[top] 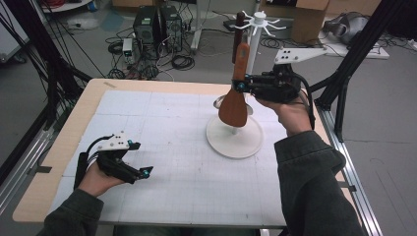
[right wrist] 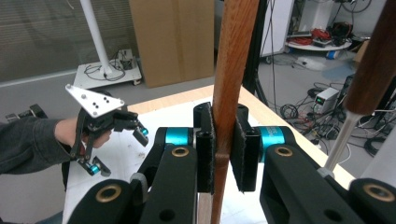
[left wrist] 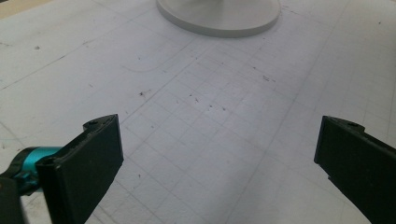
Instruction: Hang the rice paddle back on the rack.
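A wooden spatula hangs upright in the air, blade down, in front of a white hook stand whose round base rests on the mat. My right gripper is shut on its handle, with both pads pressed against the wood. A second dark wooden utensil hangs on the stand behind it. At the near left of the mat my left gripper lies low and open, with nothing between its jaws; the right gripper view shows it as well.
The white gridded mat covers a wooden table. Black frame posts stand at the right, with cables and computer boxes on the floor behind the table. The stand's base edge lies ahead of the left gripper.
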